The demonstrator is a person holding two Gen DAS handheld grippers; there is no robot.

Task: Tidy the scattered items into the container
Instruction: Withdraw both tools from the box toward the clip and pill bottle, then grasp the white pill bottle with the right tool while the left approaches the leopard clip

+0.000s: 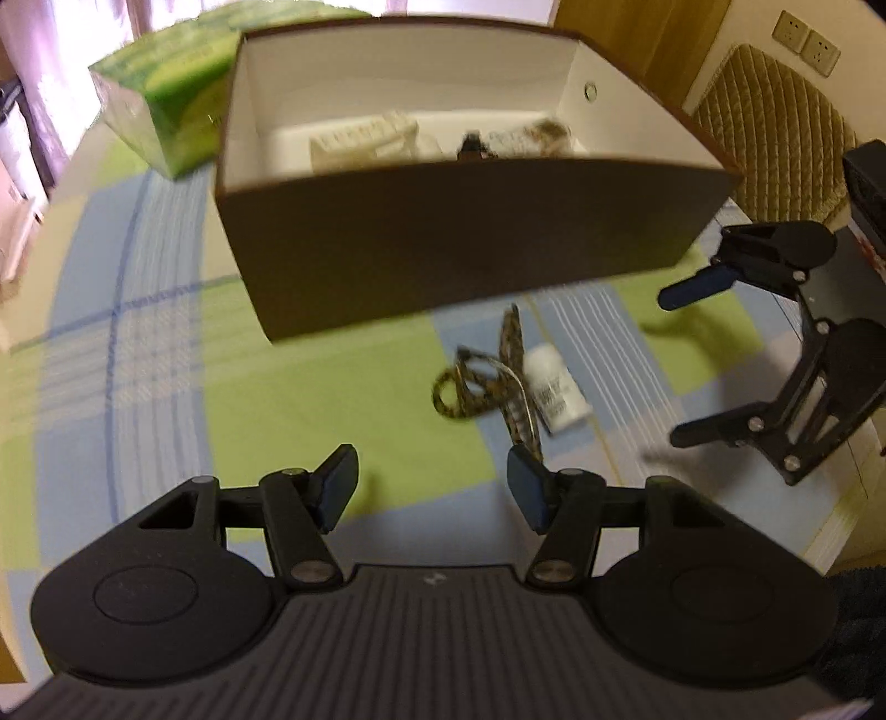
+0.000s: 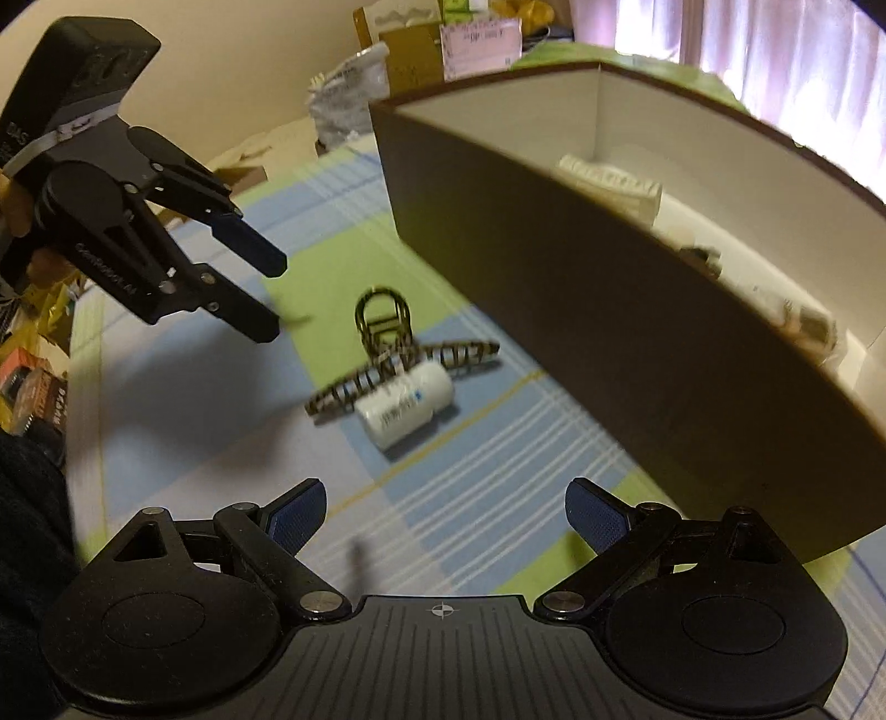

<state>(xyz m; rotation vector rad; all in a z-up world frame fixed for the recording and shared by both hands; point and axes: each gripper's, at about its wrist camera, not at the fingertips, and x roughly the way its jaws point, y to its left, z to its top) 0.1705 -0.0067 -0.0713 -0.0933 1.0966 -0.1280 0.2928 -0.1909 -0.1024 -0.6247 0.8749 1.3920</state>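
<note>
A brown box with a white inside stands on the checked cloth; it also shows in the right wrist view. Several pale items lie in it. A leopard-print hair claw and a small white bottle lie touching on the cloth in front of the box; both show in the right wrist view, claw and bottle. My left gripper is open and empty, just short of the claw. My right gripper is open and empty, short of the bottle; it shows in the left wrist view.
A green tissue box stands behind the brown box at the left. A quilted chair back is at the right past the table edge. Bags and cartons clutter the far side.
</note>
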